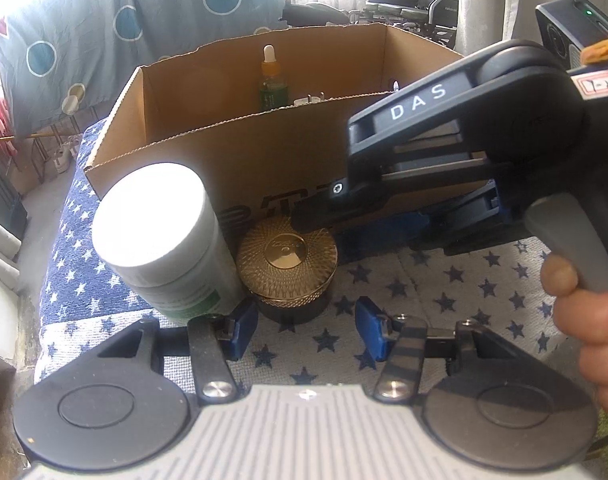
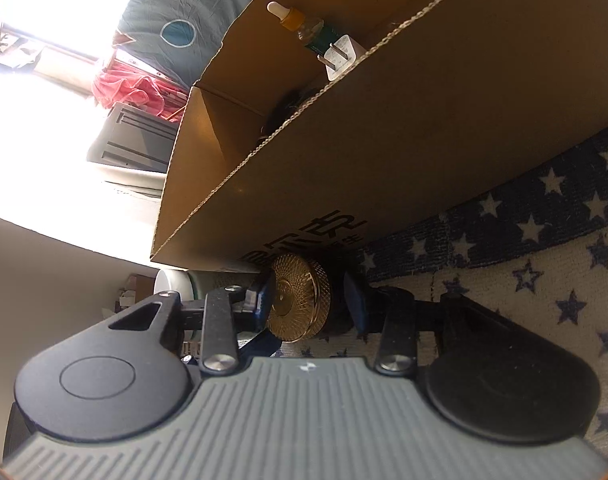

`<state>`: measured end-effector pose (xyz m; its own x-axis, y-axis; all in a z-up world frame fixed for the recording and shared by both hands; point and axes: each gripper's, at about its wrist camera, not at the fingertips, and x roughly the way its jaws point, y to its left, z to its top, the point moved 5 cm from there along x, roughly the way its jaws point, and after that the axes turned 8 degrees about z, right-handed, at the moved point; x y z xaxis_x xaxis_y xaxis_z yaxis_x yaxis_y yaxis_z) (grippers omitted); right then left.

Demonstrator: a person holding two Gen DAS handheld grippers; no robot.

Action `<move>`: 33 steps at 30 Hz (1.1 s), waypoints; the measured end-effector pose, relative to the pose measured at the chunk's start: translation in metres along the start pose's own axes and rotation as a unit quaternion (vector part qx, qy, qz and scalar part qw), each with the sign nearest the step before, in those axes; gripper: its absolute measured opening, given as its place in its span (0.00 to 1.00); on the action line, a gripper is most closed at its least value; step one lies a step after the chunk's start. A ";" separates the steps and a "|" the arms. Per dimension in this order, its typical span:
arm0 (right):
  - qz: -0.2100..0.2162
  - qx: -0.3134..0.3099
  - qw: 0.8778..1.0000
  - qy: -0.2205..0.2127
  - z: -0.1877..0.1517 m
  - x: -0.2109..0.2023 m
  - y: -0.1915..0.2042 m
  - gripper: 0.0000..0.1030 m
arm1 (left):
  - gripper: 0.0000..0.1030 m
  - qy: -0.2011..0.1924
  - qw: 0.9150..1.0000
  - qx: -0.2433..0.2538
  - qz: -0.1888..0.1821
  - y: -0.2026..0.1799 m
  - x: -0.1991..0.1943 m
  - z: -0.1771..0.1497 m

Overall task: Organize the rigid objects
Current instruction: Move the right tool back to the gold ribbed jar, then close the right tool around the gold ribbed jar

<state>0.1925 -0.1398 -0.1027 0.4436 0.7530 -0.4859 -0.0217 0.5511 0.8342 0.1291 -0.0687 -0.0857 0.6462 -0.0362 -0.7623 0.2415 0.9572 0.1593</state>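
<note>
A jar with a gold patterned lid (image 1: 286, 260) and a black base stands on the star cloth, right in front of the cardboard box (image 1: 264, 152). Beside it on the left is a white-capped bottle (image 1: 156, 228). My right gripper (image 2: 308, 304) is rolled on its side. Its blue pads lie against the jar (image 2: 296, 300), one on the lid face and one at the base. In the left wrist view the right gripper (image 1: 321, 234) reaches in from the right. My left gripper (image 1: 307, 332) is open just short of the jar, with nothing between its fingers.
The open box (image 2: 423, 140) holds a dropper bottle (image 1: 270, 80) and a white plug (image 2: 341, 58). Blue and white star cloth (image 1: 463, 288) covers the surface. A hand (image 1: 583, 320) holds the right gripper's handle. A patterned sheet hangs behind the box.
</note>
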 end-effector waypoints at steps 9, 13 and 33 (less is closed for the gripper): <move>0.002 -0.013 1.000 0.024 0.001 0.017 0.002 0.35 | 0.53 -0.002 1.000 0.004 0.007 -0.006 0.002 0.003; -0.007 -0.019 0.999 0.027 -0.003 0.013 0.003 0.35 | 0.54 -0.005 1.000 0.016 -0.010 -0.017 -0.001 0.002; -0.023 -0.004 1.000 0.017 0.014 0.034 0.001 0.42 | 0.59 -0.010 1.000 0.019 0.007 -0.026 0.006 0.011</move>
<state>0.2197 -0.1188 -0.1152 0.4132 0.7391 -0.5319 -0.0101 0.5878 0.8089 0.1347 -0.0973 -0.0870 0.6637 -0.0278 -0.7475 0.2592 0.9459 0.1949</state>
